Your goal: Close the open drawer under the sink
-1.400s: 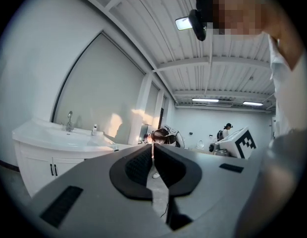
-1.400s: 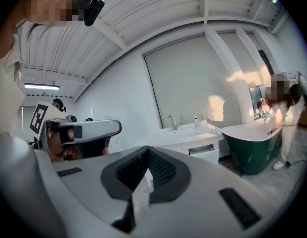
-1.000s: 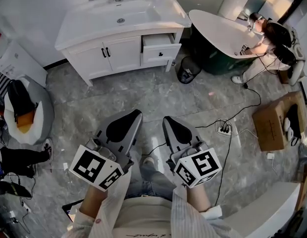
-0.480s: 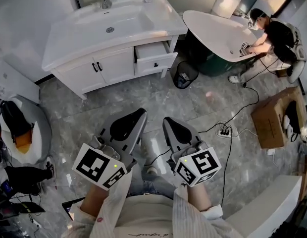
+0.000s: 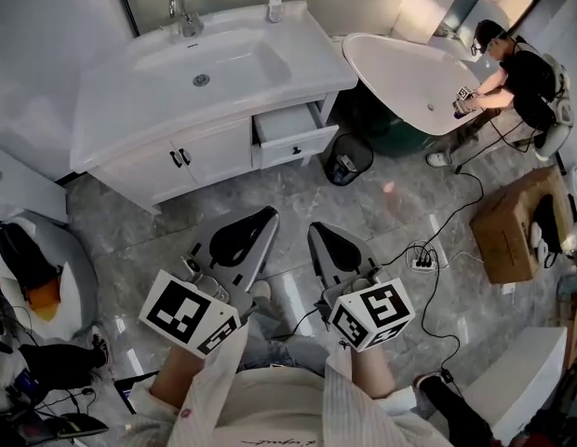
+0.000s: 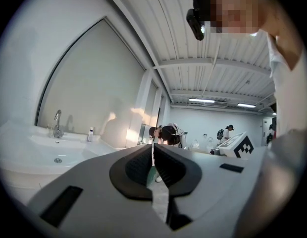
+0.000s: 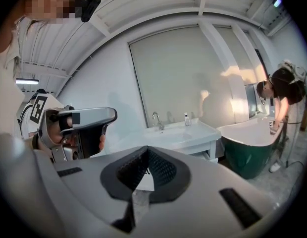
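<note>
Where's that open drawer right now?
In the head view the drawer juts out under the right end of the sink, right of the cabinet doors and just left of the black bin.

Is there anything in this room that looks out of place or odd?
Yes. The drawer under the sink stands pulled out at the right end of the cabinet, while the two cabinet doors beside it are shut flush.
</note>
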`<state>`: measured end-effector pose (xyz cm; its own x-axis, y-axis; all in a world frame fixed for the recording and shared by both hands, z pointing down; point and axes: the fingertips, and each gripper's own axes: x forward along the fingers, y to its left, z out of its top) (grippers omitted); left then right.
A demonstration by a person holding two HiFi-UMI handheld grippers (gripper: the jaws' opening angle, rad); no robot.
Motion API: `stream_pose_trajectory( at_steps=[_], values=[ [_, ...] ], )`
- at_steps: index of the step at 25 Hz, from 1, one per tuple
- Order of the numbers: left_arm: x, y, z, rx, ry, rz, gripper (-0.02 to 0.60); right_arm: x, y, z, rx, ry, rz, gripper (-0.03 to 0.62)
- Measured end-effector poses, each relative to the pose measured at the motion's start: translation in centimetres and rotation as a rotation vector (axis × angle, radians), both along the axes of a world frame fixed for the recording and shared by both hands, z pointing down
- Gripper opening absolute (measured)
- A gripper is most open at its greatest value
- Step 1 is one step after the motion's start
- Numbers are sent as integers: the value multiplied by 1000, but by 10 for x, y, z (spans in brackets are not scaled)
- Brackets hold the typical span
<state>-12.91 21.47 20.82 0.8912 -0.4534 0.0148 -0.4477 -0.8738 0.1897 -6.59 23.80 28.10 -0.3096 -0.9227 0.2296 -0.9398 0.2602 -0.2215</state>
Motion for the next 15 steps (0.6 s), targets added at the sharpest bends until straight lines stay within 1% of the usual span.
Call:
stream_pose_trajectory(
  at_steps=[6, 11, 15],
  values=[
    [-7, -26, -1, 13, 8, 19, 25, 0, -22, 0, 3, -3, 38, 9],
    [-11, -33, 3, 3, 12, 25, 25, 4, -27, 5, -15, -2, 62, 9],
    [-11, -45, 6, -4, 14, 14, 25, 10, -40, 8, -25, -6, 68, 9]
  ],
)
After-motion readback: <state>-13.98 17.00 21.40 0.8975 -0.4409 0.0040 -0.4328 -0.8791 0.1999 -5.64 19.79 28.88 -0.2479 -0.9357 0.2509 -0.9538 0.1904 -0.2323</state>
